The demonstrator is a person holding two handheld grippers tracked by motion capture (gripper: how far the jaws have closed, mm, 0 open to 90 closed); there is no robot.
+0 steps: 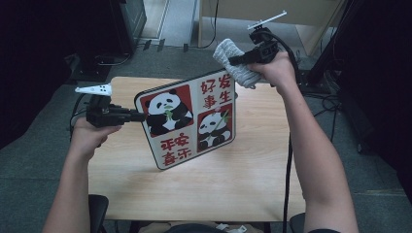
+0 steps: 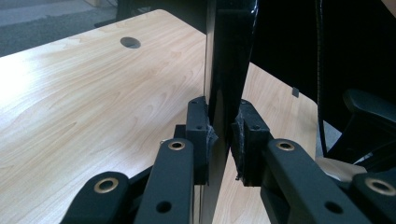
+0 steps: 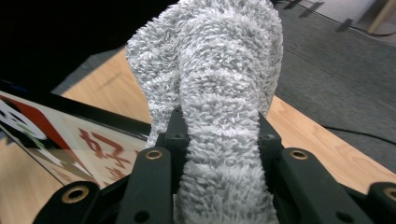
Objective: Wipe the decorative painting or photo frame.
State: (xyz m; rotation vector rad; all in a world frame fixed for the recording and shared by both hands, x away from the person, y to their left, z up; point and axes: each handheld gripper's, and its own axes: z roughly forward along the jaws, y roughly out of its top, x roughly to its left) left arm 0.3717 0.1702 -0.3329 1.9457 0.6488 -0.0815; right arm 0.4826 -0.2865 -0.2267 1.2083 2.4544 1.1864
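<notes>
1. My left gripper (image 1: 138,116) is clamped on the left edge of the panda board (image 1: 189,121), tilting it up at frame centre above the table (image 1: 204,189) so its face is reachable.
2. My right gripper (image 1: 233,60) pinches the grey towel (image 1: 235,65) at the board's upper right corner, ready to wipe, I judge.

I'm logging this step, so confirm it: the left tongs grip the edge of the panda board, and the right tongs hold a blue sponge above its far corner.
One detail is wrong: the right tongs hold a grey fluffy cloth, not a blue sponge, as the right gripper view shows. The rest stands: the left tongs grip the edge of the panda board, with the cloth above its far corner.
</notes>
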